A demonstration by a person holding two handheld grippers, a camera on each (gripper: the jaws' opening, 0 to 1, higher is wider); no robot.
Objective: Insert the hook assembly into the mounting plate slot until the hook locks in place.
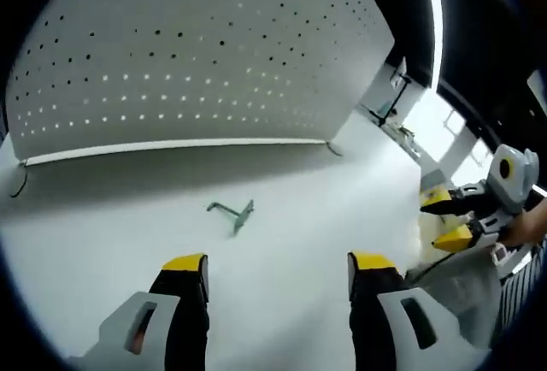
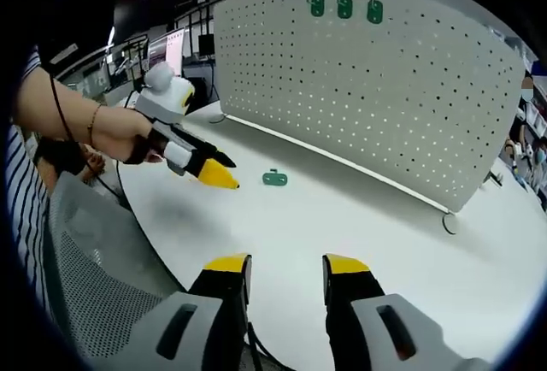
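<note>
Left gripper (image 1: pixel 278 264) jaws wide apart, nothing held; green hook assembly (image 1: pixel 232 213) lies on white table (image 1: pixel 102 243) just ahead, slightly left. Right gripper (image 2: pixel 285 267) jaws parted, empty, hook ahead of it too. Beyond stands white pegboard (image 2: pixel 385 89) with three green hooks (image 2: pixel 344 8) mounted near top.

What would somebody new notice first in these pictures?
The big white pegboard standing at the back of the white table, with three green hooks mounted near its top. Next, the lone green hook lying on the table before it, between the open left gripper and the open right gripper.
</note>
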